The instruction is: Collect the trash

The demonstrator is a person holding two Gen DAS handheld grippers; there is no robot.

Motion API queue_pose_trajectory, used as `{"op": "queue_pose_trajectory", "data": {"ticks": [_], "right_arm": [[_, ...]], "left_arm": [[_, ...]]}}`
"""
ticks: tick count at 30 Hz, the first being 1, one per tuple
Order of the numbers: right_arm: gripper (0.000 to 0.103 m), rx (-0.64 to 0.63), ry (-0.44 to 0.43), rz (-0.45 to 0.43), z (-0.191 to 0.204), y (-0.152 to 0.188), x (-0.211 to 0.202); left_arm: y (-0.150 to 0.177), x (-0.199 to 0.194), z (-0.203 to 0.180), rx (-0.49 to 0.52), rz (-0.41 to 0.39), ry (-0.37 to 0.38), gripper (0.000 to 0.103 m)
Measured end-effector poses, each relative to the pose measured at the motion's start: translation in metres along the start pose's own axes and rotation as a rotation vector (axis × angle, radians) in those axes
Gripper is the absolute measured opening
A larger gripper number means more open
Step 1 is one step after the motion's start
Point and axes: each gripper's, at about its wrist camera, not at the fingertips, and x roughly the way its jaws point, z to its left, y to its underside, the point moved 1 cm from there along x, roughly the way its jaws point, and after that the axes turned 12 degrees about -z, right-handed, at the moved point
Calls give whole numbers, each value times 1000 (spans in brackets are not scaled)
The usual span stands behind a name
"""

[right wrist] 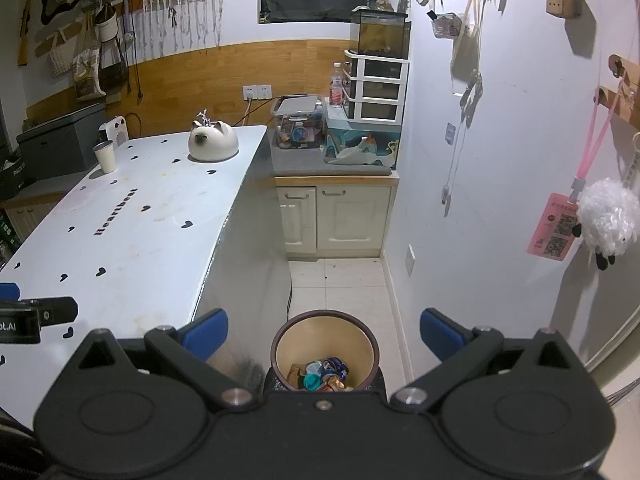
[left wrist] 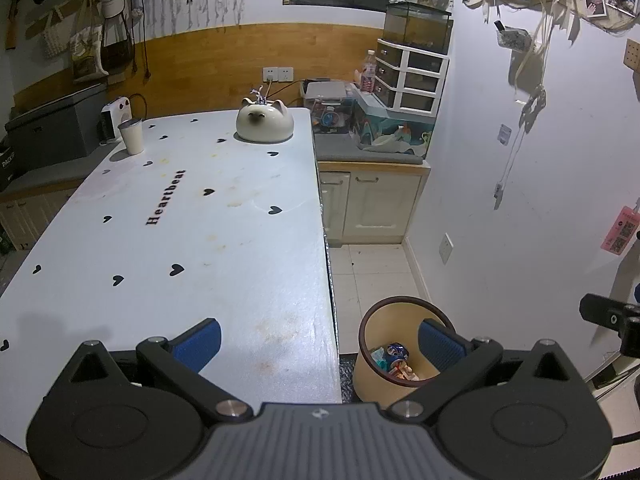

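A tan waste bin [left wrist: 374, 376] with a dark rim stands on the floor beside the table; it holds a blue can [left wrist: 397, 351], wrappers and other trash. My left gripper [left wrist: 320, 340] is open and empty, over the table's near right edge. In the right wrist view the bin [right wrist: 362, 344] sits straight below, with the blue can [right wrist: 334, 366] and a teal lid inside. My right gripper [right wrist: 324, 334] hangs open and empty above the bin. Part of the left gripper [right wrist: 36, 312] shows at the left edge.
The white table [left wrist: 180, 240] with black hearts carries a paper cup [left wrist: 132, 136] and a white cat-shaped pot [left wrist: 264, 122] at its far end. Behind it a cabinet [right wrist: 336, 216] holds plastic boxes, a bottle and drawers. A white wall [right wrist: 500, 200] runs along the right.
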Motion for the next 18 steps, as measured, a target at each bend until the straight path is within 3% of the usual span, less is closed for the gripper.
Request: {"op": "queue_pose_trajectory", "data": {"ticks": [18], "right_arm": [[103,-3,-2,-2,-1,-1,0]], "left_arm": [[0,0,0,5,-4,-1,103]]}}
